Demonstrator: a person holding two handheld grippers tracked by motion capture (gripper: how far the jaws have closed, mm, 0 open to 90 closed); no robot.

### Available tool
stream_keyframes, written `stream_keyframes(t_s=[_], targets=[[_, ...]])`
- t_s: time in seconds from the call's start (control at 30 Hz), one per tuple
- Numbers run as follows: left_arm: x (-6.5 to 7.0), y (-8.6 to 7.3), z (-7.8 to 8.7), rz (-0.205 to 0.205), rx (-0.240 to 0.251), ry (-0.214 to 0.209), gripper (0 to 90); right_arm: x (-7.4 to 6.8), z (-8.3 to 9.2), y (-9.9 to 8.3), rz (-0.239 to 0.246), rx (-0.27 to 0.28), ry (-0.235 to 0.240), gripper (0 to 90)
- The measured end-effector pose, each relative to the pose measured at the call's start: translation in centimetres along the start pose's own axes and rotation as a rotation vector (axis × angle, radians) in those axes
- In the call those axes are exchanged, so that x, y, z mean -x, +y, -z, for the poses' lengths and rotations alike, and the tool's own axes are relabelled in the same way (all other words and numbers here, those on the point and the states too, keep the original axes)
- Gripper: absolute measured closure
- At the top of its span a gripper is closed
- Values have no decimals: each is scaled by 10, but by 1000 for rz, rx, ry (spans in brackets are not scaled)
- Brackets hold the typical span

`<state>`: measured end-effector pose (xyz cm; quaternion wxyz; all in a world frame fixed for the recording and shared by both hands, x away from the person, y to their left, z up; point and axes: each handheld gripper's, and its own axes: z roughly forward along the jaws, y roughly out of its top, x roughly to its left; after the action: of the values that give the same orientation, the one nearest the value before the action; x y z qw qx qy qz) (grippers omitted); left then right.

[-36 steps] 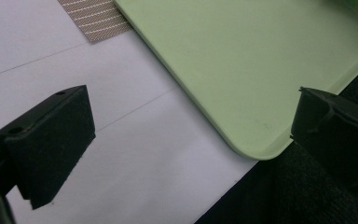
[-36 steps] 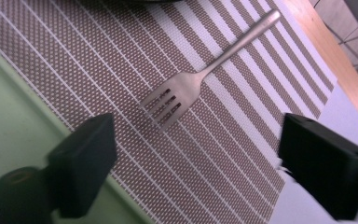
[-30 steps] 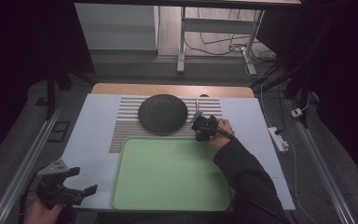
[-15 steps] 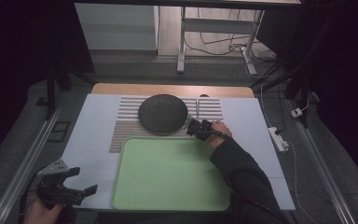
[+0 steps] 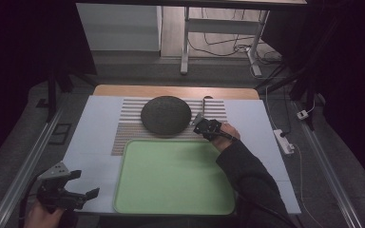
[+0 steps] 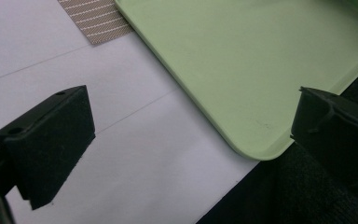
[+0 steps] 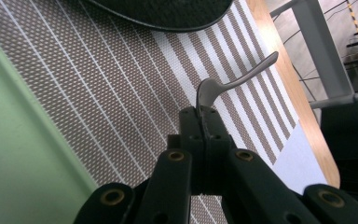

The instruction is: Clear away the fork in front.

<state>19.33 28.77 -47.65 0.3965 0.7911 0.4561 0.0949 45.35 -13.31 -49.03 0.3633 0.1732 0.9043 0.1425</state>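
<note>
A dark round plate (image 5: 165, 115) (image 7: 168, 11) rests on a brown striped placemat (image 5: 128, 128) (image 7: 98, 84). Just right of the plate, my right gripper (image 5: 201, 123) (image 7: 201, 112) is shut on the head of a metal utensil (image 5: 205, 105) (image 7: 242, 74). The utensil's handle points away toward the table's far edge. In front of the mat lies a pale green tray (image 5: 171, 180) (image 6: 242, 60) (image 7: 18, 163) with nothing in it. Off the tray's near left corner, my left gripper (image 5: 81, 186) (image 6: 193, 119) stands open over the white table cover, holding nothing.
A white cover (image 5: 95, 142) spreads over the table, with a strip of bare wood (image 5: 171, 90) at the far edge. A metal rail (image 5: 28, 161) runs along the left side. On the floor to the right lies a power strip (image 5: 283, 141).
My right gripper and hand have shifted slightly left beside the plate, with the utensil handle staying about where it was. The left gripper has not moved.
</note>
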Motion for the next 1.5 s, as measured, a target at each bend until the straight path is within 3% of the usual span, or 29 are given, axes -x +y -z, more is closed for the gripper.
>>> stream_keyframes(t_s=[0.13,0.2,0.33,0.57,0.8,0.97,1.2,1.27,1.47,1.5], targets=[[2,1,1,-21,30,-8,0,5,14,-6,-48,44,28,900],[2,3,0,-21,39,-18,0,9,25,-12,-107,83,48,900],[5,8,0,-37,51,-28,0,10,39,-18,-136,126,69,900],[5,16,-7,-56,36,-94,0,12,61,-25,-192,193,120,900],[5,23,-15,-94,58,-105,0,11,84,-40,-276,271,222,900],[7,30,-22,-138,59,-119,0,9,104,-54,-339,346,329,900],[10,42,-36,-148,39,-157,0,1,122,-65,-353,412,416,899],[13,47,-40,-151,20,-175,0,-5,129,-70,-360,442,468,899],[19,64,-56,-220,-26,-199,0,-16,139,-73,-344,476,532,899],[20,66,-59,-230,-31,-202,0,-20,142,-73,-338,490,562,899]])
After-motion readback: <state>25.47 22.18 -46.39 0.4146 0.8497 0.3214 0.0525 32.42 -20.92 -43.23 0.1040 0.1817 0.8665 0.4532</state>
